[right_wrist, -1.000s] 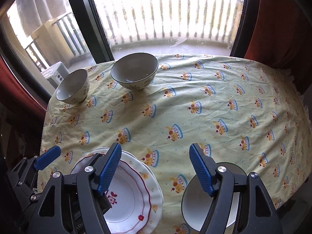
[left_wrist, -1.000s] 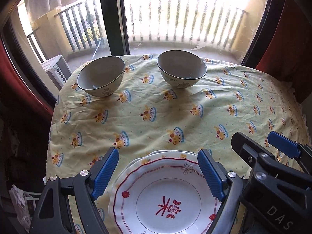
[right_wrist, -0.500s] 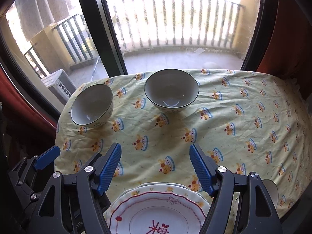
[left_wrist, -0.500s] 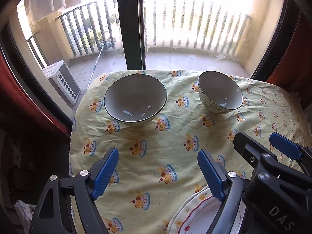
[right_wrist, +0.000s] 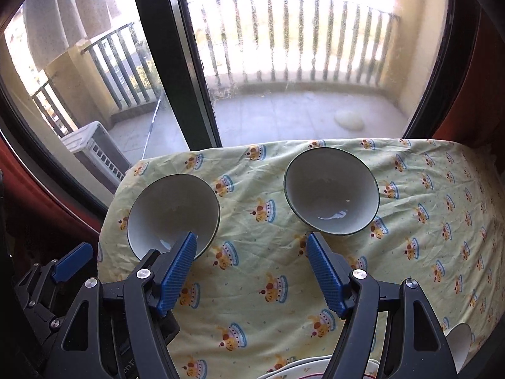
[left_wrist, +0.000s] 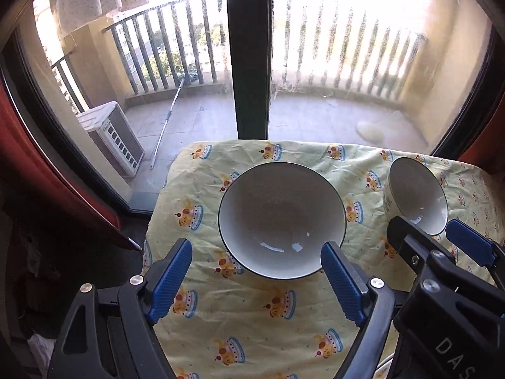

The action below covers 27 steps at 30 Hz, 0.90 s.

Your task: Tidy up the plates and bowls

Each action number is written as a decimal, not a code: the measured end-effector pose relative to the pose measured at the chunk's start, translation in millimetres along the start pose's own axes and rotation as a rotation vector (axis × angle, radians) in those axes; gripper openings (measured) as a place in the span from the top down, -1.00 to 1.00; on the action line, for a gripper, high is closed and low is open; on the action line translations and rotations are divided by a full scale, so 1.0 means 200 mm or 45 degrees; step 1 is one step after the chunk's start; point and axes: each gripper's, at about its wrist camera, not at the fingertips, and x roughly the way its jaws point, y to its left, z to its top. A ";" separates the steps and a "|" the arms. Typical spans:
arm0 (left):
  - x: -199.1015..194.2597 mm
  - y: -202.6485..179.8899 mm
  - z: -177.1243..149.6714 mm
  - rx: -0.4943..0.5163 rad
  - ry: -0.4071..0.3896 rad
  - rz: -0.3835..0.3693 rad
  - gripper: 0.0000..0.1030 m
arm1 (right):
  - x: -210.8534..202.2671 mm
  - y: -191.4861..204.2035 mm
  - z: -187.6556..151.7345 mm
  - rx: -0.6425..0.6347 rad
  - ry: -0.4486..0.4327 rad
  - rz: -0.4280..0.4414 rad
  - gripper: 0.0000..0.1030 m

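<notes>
Two white bowls with dark rims stand on the yellow patterned tablecloth [left_wrist: 240,322]. In the left wrist view the left bowl [left_wrist: 281,219] sits just ahead of my open, empty left gripper [left_wrist: 257,271], its near rim by the right fingertip. The right bowl [left_wrist: 416,199] stands farther right, behind my right gripper's fingers [left_wrist: 467,246]. In the right wrist view my right gripper [right_wrist: 251,251] is open and empty, between the left bowl [right_wrist: 172,211] and the right bowl [right_wrist: 331,189]. The stacked plates' rim [right_wrist: 303,366] shows at the bottom edge.
The table's far edge meets a glass balcony door with a dark frame post [left_wrist: 249,53]. Another white bowl [right_wrist: 459,344] peeks out at the table's near right. The table's left edge [left_wrist: 151,230] drops to a dark floor. Red curtains hang at both sides.
Both grippers have moved forward toward the far bowls, which now look much larger. The stacked plates have slid out of the left view and nearly out of the right view.
</notes>
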 end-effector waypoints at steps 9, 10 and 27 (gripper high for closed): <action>0.24 0.07 0.08 -0.006 0.033 0.017 -0.37 | 0.25 0.09 0.09 -0.010 0.036 -0.005 -0.39; 0.26 0.08 0.09 -0.007 0.033 0.022 -0.35 | 0.28 0.10 0.10 -0.011 0.043 -0.001 -0.36; 0.45 0.10 0.11 -0.035 0.093 0.021 0.53 | 0.59 0.20 0.14 -0.071 0.146 0.049 0.68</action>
